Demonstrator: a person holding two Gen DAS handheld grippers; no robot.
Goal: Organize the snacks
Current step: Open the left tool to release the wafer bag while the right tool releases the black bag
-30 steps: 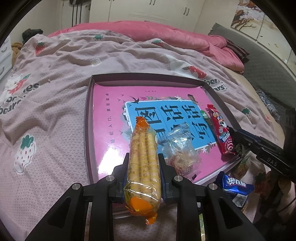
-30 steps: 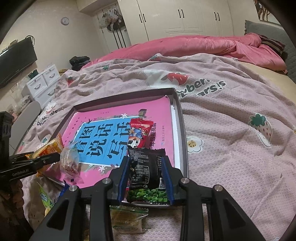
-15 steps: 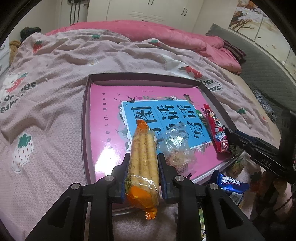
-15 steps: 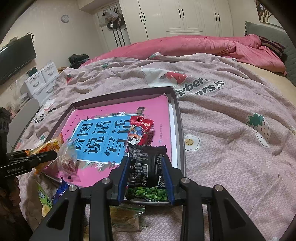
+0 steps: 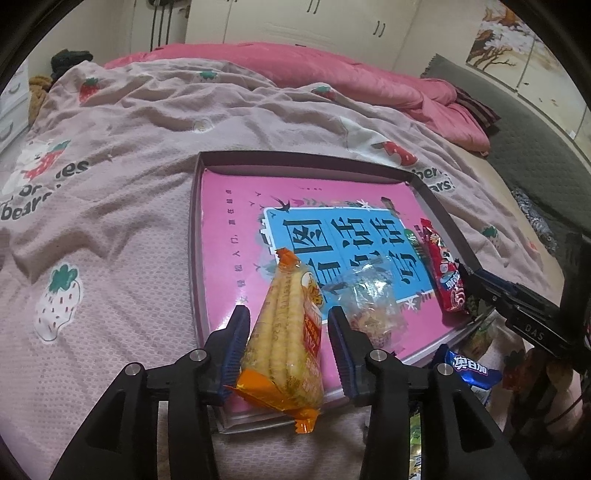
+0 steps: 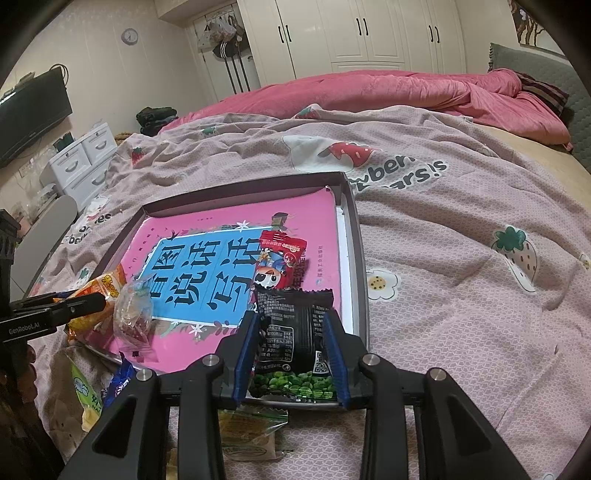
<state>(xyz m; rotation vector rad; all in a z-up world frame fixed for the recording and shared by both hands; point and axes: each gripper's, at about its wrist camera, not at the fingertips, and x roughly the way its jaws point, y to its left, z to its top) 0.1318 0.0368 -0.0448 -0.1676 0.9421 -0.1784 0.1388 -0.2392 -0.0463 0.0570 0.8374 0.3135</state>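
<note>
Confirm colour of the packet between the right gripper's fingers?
Black packet, green peas pictured at its base; right wrist view.

Home bedroom. A bed [image 6: 461, 229] with strawberry-print blanket [image 5: 110, 229] and pink duvet [image 6: 388, 88] fills the view. White wardrobe [image 6: 354, 33], wall clock [image 6: 130, 36], TV [image 6: 33, 110], drawer unit [image 6: 81, 158] behind.

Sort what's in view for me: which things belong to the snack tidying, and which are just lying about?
Part of the job:
- orange wafer pack, between the left tool, which has just been opening
- black pea packet, pinched in the right tool
- red snack packet
- clear wrapped snack
- tray
- blue packet beside the tray

Lying about:
- pink quilt
- strawberry blanket
- white drawers
</note>
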